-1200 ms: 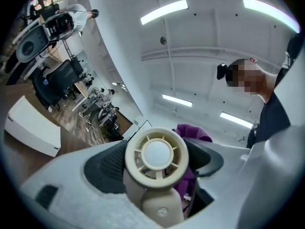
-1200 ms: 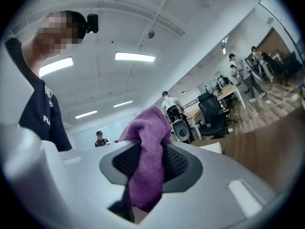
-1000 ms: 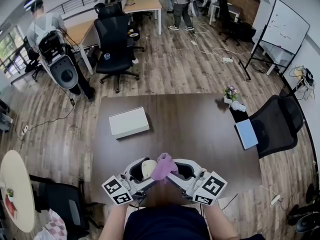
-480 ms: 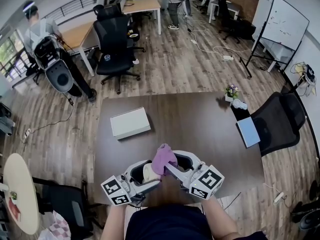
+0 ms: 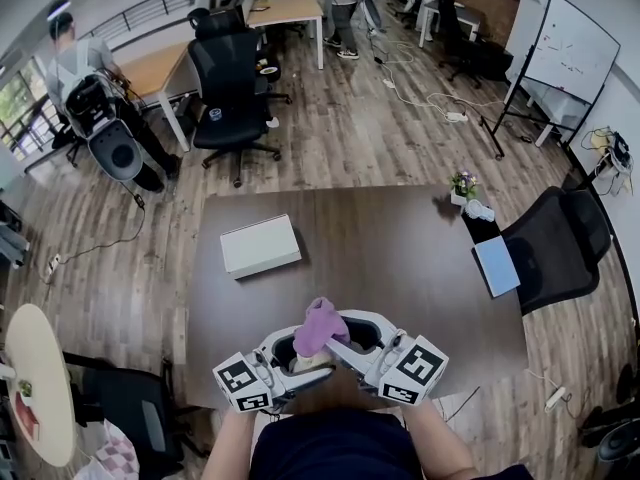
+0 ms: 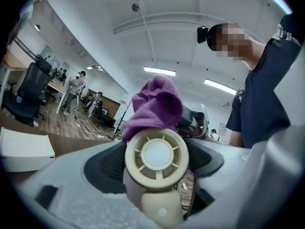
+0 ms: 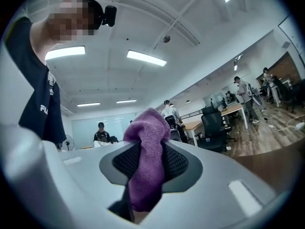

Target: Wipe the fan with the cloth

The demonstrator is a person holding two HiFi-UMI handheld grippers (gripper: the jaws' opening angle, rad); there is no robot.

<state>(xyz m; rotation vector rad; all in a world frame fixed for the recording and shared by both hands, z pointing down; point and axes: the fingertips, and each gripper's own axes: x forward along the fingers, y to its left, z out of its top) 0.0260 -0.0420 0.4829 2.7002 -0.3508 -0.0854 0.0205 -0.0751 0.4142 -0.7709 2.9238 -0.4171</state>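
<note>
- White box (image 5: pixel 259 245) lay on the left half of the table (image 5: pixel 400 258), far side from the person, untouched and not part of the job.
- Left gripper (image 5: pixel 285 353) sat over the table's near edge, jaws spread wide but clamped on the fan (image 6: pixel 156 155), one pad on each side of its body.
- Fan was a small cream handheld one. Its round grille face pointed back at the left gripper's camera, with the stub of its handle below, and it was held just above the table's near edge.
- Change: compared with a second ago, the left gripper had swung inward along the table's near edge, so the two grippers were closer together and the fan had been brought up under the cloth.
- Cloth (image 5: pixel 320 325) was a purple wad bunched above the table's near edge. It now overlapped the fan's top rim on the far side, whereas a second ago it showed beside the fan.
- Whether the cloth actually pressed on the plastic could not be told; the left gripper view only showed it directly behind the rim.
- Right gripper (image 5: pixel 360 346) was over the table's near edge too, jaws half closed and pinching the cloth, with a fold sticking out past the tips.
- Judgement: wiping looked just underway on the rim; the front grille still looked uncovered, so most of the fan was left to do.
</note>
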